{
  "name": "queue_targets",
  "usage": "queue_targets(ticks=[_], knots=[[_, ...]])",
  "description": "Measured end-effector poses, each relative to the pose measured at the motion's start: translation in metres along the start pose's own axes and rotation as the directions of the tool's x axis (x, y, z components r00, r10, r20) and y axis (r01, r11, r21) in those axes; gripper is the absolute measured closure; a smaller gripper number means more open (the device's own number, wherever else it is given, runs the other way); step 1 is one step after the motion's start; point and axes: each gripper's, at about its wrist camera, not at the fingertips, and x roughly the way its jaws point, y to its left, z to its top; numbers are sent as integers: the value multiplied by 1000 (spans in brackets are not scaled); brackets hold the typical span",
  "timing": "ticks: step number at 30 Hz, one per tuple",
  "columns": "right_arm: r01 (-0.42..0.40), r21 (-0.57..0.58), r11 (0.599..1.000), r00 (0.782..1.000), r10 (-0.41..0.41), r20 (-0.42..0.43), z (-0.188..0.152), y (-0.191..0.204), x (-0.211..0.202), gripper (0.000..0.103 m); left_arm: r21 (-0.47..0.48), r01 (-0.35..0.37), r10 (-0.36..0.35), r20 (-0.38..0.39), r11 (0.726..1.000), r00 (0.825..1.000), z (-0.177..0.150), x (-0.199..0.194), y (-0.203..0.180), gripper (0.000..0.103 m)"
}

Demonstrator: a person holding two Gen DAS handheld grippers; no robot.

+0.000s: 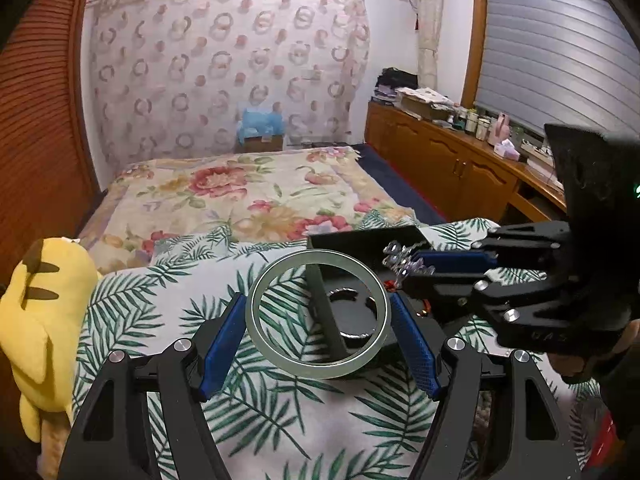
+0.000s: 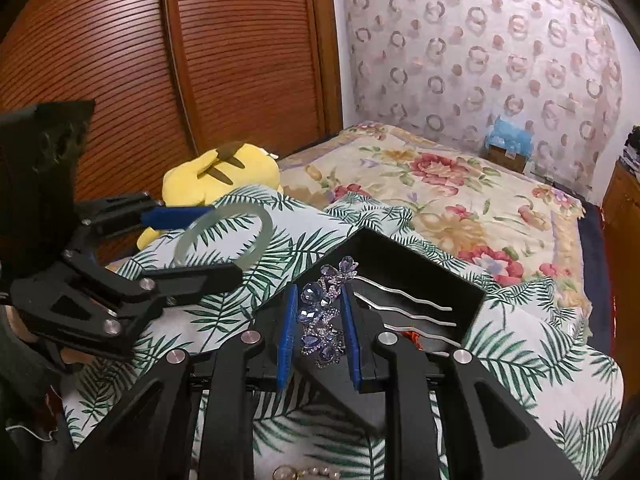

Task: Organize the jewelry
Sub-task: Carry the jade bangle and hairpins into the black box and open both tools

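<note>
My left gripper (image 1: 318,300) is shut on a pale green jade bangle (image 1: 320,368), whose ring spans the gap between the blue pads. It hangs above the leaf-print cloth at the left edge of a black jewelry box (image 1: 368,236). The right wrist view shows that bangle (image 2: 264,232) in the left gripper (image 2: 224,240). My right gripper (image 2: 319,292) is shut on a blue crystal hairpin (image 2: 316,304), with its wavy silver prongs reaching over the box (image 2: 420,256). From the left wrist view the right gripper (image 1: 408,268) holds the hairpin (image 1: 400,260) over the box's right side. A dark ring (image 1: 352,296) lies inside the box.
The box sits on a leaf-print cloth (image 1: 280,420) over a floral bedspread (image 1: 248,192). A yellow plush toy (image 1: 44,308) lies at the left. A small pearl chain piece (image 2: 304,472) lies on the cloth near me. Wooden cabinets (image 1: 440,160) run along the right, louvred doors (image 2: 100,60) on the left.
</note>
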Motion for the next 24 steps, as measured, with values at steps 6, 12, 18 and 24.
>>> queue_targets(ticks=[6, 12, 18, 24], knots=[[-8, 15, 1000, 999, 9, -38, -5, -7, 22, 78, -9, -8, 8, -11, 1000, 1000, 2, 7, 7, 34], [-3, 27, 1000, 999, 4, -51, -9, -10, 27, 77, -1, -10, 10, -18, 1000, 1000, 6, 11, 6, 34], [33, 36, 999, 999, -32, -41, -20, -14, 14, 77, 18, 3, -2, -28, 1000, 1000, 9, 18, -1, 34], [116, 69, 991, 993, -115, -13, -33, -31, -10, 77, 54, 18, -16, -42, 998, 999, 17, 32, -14, 34]])
